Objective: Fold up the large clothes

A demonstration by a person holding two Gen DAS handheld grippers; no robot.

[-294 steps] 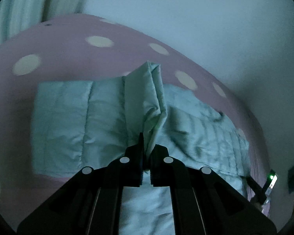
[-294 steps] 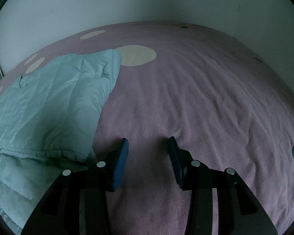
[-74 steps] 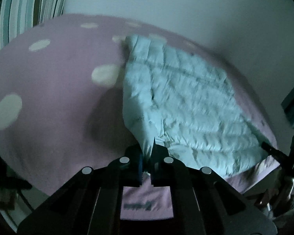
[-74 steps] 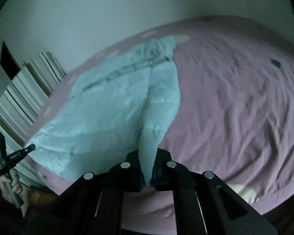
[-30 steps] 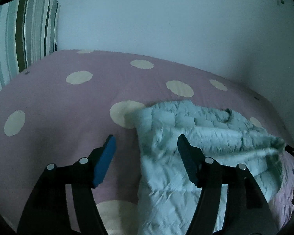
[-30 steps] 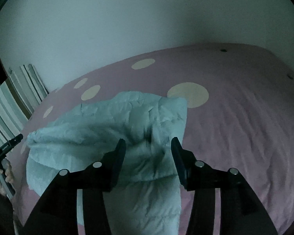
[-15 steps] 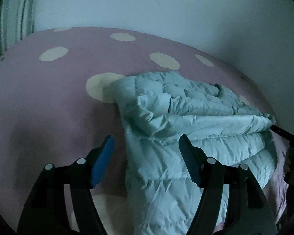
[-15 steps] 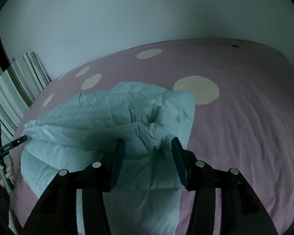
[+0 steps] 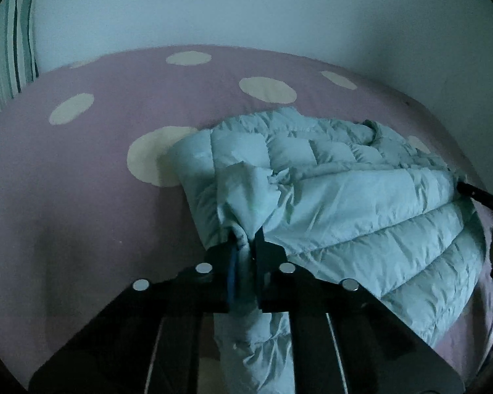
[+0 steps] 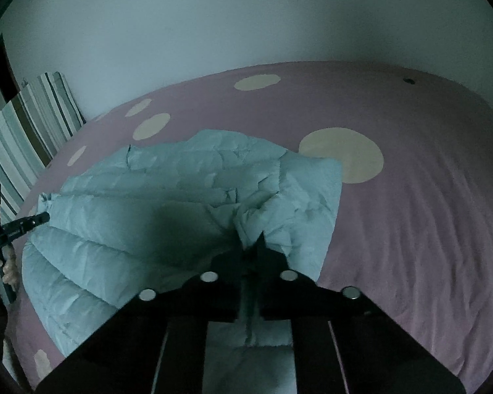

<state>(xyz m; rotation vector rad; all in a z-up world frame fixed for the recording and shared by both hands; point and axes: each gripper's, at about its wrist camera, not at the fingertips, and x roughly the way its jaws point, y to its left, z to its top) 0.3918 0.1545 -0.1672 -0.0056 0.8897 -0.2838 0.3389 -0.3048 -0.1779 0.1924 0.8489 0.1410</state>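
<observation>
A pale blue quilted puffer jacket (image 9: 361, 203) lies folded over on the pink dotted bed (image 9: 82, 170). My left gripper (image 9: 245, 241) is shut on a bunched edge of the jacket at its left end. In the right wrist view the same jacket (image 10: 180, 197) spreads to the left, and my right gripper (image 10: 251, 243) is shut on a fold of it at its right end. The left gripper also shows at the far left of the right wrist view (image 10: 33, 220), against the jacket's edge.
The pink bedspread (image 10: 427, 213) has cream dots and reaches a pale wall (image 9: 246, 10) at the back. A striped pillow (image 10: 26, 131) leans at the head of the bed. The person's hand (image 10: 3, 266) holds the other gripper's handle.
Half a second ago both grippers were open over the folded jacket. Now both have dropped onto its ends and closed on the fabric.
</observation>
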